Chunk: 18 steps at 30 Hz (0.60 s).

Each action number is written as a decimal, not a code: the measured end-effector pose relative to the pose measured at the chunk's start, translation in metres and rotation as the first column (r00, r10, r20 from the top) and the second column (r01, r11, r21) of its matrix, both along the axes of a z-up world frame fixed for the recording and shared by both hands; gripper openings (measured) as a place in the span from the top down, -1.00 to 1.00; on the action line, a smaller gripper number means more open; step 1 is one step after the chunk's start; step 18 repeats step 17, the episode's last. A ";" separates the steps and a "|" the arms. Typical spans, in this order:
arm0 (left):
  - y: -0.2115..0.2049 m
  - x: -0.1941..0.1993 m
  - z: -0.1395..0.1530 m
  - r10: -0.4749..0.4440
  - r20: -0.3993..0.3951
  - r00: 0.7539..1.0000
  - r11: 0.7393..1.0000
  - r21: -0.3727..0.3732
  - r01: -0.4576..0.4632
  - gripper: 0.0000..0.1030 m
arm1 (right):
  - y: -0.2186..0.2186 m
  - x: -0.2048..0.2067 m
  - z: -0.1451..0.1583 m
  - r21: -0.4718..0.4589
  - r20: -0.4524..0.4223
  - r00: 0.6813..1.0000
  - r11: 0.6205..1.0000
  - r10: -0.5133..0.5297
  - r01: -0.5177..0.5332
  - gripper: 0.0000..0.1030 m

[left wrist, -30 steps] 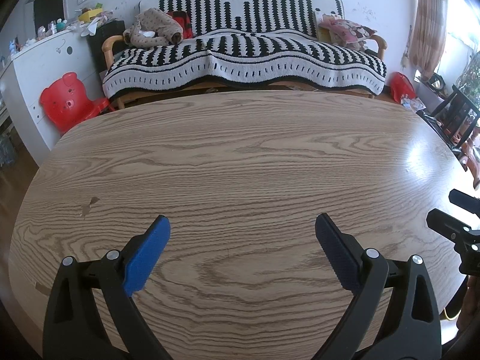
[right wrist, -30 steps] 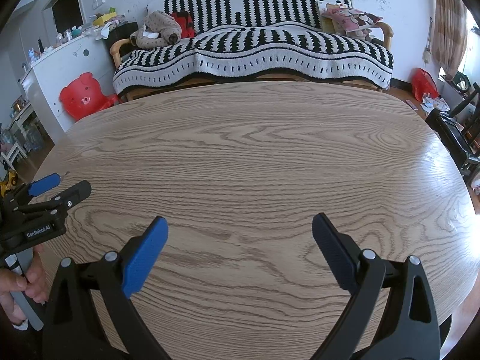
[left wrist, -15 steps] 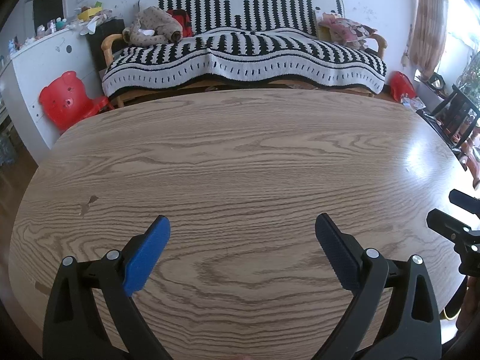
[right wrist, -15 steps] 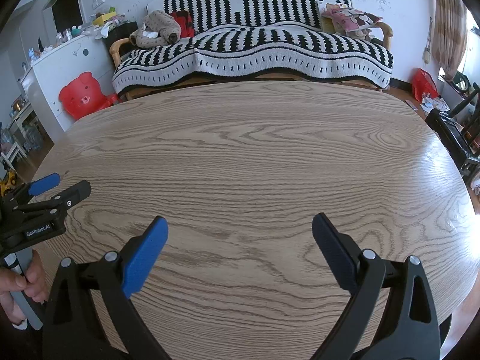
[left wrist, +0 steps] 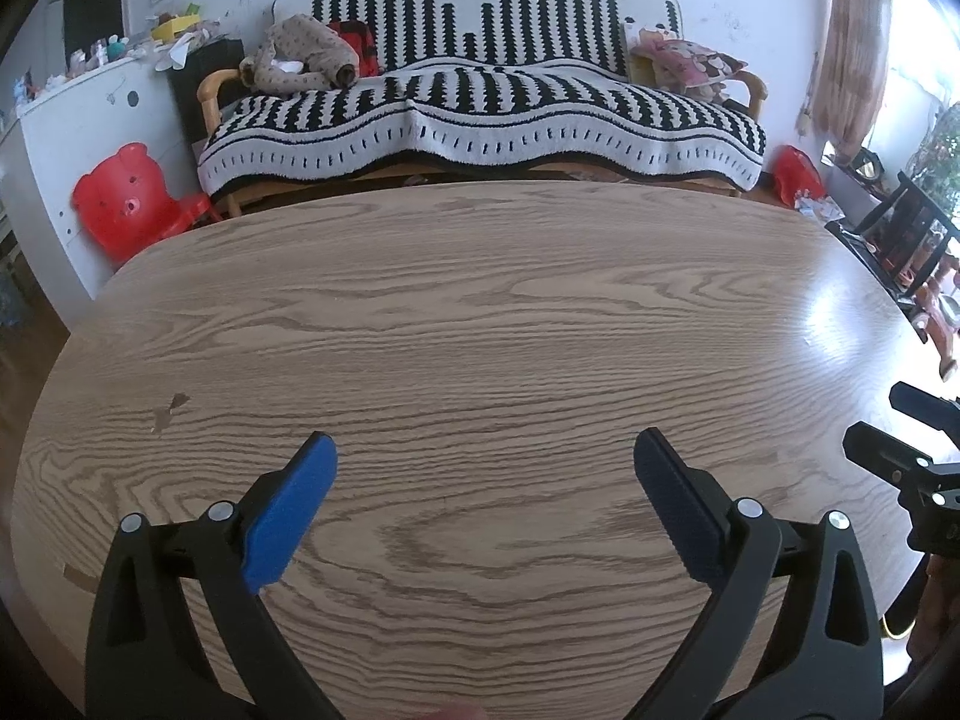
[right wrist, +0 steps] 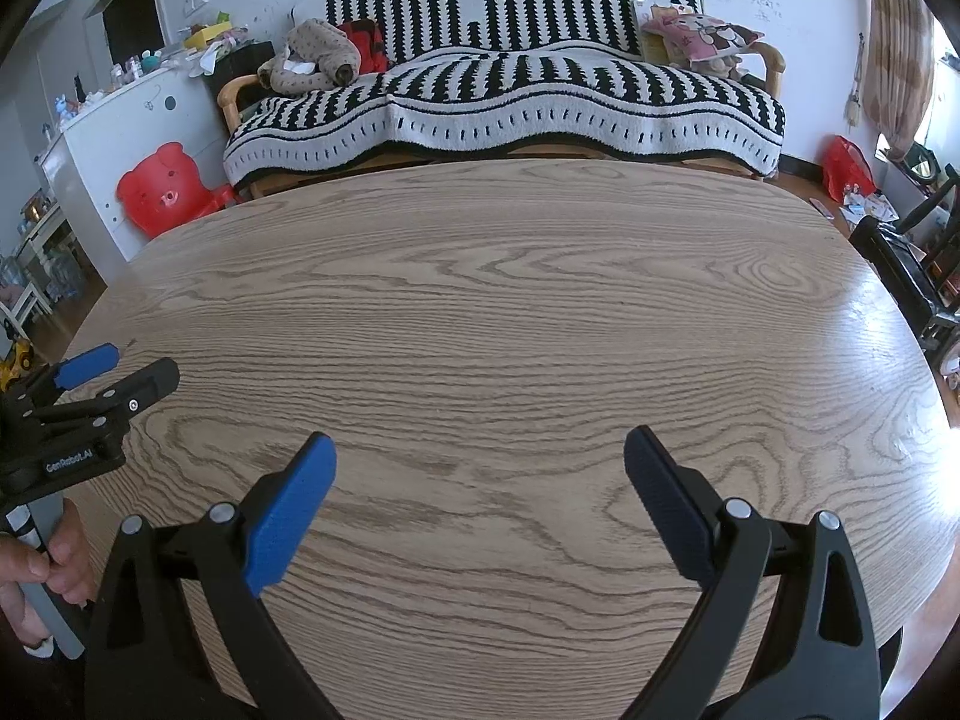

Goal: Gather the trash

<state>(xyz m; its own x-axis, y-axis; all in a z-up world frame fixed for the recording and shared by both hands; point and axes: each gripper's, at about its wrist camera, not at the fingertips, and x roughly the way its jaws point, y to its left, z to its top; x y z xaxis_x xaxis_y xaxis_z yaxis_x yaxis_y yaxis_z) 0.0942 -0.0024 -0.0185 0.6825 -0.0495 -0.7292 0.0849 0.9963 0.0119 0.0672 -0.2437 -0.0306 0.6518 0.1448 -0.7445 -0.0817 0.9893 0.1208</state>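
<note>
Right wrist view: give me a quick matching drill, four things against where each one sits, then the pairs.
Things:
1. red bear chair
2. striped sofa
3. left gripper
4. pink cushion

Places:
A. at the table's left edge
B. on the floor left of the table
C. on the sofa's right end
D. behind the table's far edge

Pairs: 1-B, 2-D, 3-A, 4-C
</note>
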 end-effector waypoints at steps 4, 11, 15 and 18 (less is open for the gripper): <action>-0.001 -0.001 0.002 0.007 0.019 1.000 1.000 0.009 -0.007 -0.87 | 0.000 0.000 0.000 0.000 0.000 1.000 1.000 0.001 -0.001 -0.81; -0.001 0.000 0.002 0.002 0.021 1.000 1.000 0.010 -0.002 -0.87 | -0.002 -0.001 0.000 0.000 0.000 1.000 1.000 0.002 -0.002 -0.81; 0.001 0.002 0.000 0.010 0.001 1.000 1.000 -0.009 -0.010 -0.87 | -0.004 -0.003 0.000 -0.001 0.000 1.000 1.000 0.003 -0.003 -0.81; 0.002 0.004 0.000 0.007 -0.006 1.000 1.000 -0.017 -0.007 -0.87 | -0.004 -0.003 0.000 -0.002 0.000 1.000 1.000 0.002 -0.002 -0.81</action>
